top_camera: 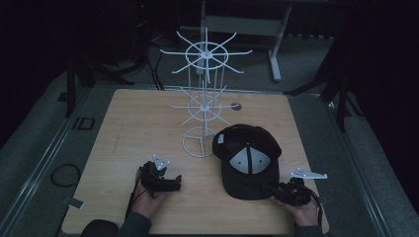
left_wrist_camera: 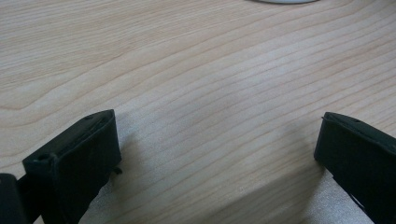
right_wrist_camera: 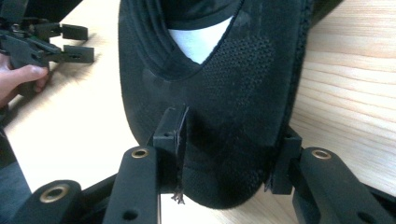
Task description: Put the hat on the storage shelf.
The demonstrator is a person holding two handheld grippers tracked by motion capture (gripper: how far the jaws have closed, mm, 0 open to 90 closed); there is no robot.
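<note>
Both grippers are black: the left gripper [top_camera: 170,181] and right gripper [top_camera: 281,190] each carry a grey three-cornered plate; brass-ringed holes mark the right's fingers [right_wrist_camera: 170,135]. Dark sleeves [top_camera: 133,224] cover the forearms.

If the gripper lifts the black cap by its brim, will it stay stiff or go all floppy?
The brim would probably stay stiff: it holds one smooth curve between the right gripper jaws. The cap crown looks like soft cloth, so it may sag a little. It likely feels light, and it shouldn't roll.

The left gripper [left_wrist_camera: 219,154] holds its two black jaws wide apart, low over the pale wood-grain table [left_wrist_camera: 210,70].
</note>
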